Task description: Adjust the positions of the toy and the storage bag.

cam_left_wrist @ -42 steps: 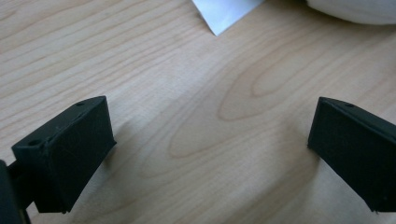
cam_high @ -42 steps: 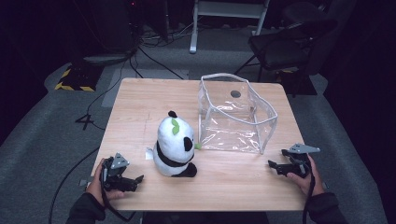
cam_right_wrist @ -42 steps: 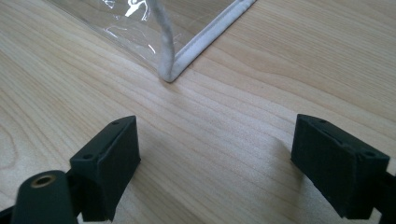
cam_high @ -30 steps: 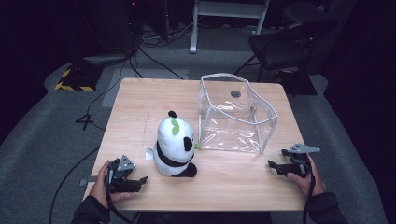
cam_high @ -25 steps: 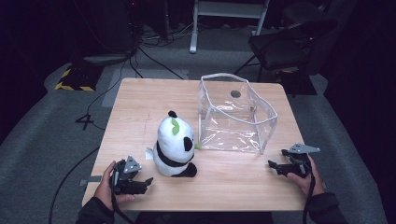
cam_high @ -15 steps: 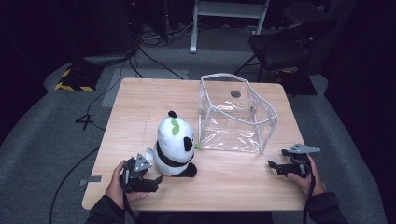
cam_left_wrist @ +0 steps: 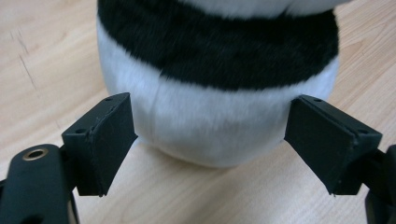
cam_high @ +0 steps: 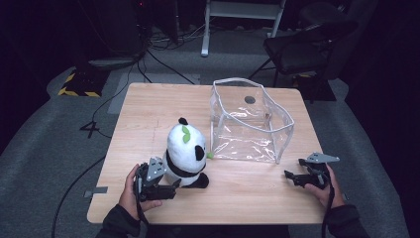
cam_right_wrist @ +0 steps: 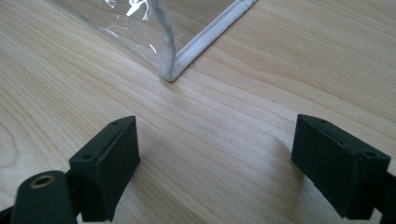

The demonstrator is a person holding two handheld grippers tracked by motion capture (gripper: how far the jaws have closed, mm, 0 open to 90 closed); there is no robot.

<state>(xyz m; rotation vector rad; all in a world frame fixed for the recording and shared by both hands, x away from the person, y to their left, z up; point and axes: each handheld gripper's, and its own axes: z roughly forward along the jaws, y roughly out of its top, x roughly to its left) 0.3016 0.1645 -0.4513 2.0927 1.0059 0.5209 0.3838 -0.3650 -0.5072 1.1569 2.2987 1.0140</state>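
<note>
A black-and-white plush panda [cam_high: 184, 153] with a green leaf on its head sits upright near the table's front left. My left gripper [cam_high: 171, 188] is right behind it at table level. In the left gripper view the panda's white rump [cam_left_wrist: 210, 126] lies between the two jaws, whose tips flank it without squeezing; the left gripper [cam_left_wrist: 212, 135] is open and its jaws have just been opening. A clear plastic box bag [cam_high: 247, 124] with white piping stands open at mid-right. My right gripper [cam_high: 293, 175] rests open on the wood; its corner of the bag [cam_right_wrist: 168, 70] lies ahead of the empty right gripper [cam_right_wrist: 215, 154].
The wooden table [cam_high: 148, 114] has bare wood at the back left and along the front. A dark chair [cam_high: 302, 44] and cables lie on the floor beyond the far edge.
My left gripper has moved to the right along the front edge, up to the panda's back. The right gripper has stayed where it was.
</note>
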